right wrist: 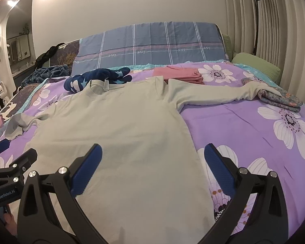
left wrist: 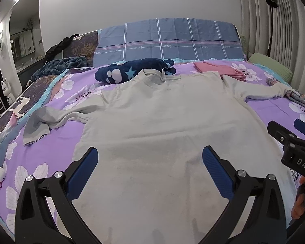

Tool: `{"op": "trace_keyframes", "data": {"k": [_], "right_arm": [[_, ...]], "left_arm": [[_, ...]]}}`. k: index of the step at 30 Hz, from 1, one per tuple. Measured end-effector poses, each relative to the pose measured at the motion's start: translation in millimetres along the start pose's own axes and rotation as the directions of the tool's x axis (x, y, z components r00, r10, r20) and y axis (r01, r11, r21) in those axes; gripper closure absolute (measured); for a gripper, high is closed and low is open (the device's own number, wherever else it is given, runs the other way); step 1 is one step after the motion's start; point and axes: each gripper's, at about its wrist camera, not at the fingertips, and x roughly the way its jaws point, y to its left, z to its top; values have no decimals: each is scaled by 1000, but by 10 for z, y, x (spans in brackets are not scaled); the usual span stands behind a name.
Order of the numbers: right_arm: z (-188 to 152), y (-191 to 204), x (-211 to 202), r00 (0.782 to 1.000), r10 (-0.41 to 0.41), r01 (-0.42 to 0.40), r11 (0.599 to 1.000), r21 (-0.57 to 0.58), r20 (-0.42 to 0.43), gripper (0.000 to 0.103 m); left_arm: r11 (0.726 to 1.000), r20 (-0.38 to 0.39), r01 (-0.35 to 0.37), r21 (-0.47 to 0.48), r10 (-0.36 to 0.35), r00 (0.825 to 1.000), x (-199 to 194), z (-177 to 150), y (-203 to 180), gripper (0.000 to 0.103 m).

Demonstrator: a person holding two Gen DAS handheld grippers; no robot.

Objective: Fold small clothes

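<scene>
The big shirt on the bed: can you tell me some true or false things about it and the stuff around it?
1. The grey shirt lies spread flat on the purple flowered bedspread. True.
2. The left gripper has its jaws shut on the shirt. False: its jaws are open, holding nothing.
3. A folded pink garment lies beyond the shirt. True.
4. The right gripper holds a sleeve. False: it is open and empty.
5. The navy star-patterned garment lies near the collar. True.

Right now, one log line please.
left tool open | right tool open | grey long-sleeve shirt flat, unfolded | sleeves spread
</scene>
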Motion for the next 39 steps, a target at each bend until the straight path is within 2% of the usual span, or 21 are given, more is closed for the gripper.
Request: {"op": "trace_keyframes", "data": {"k": [39], "right_arm": [[-55, 52, 73, 1000, -13, 12, 1000, -25, -25, 2]], "left_arm": [[1000, -33, 14, 26, -13, 999, 97, -80, -23, 1]]}}
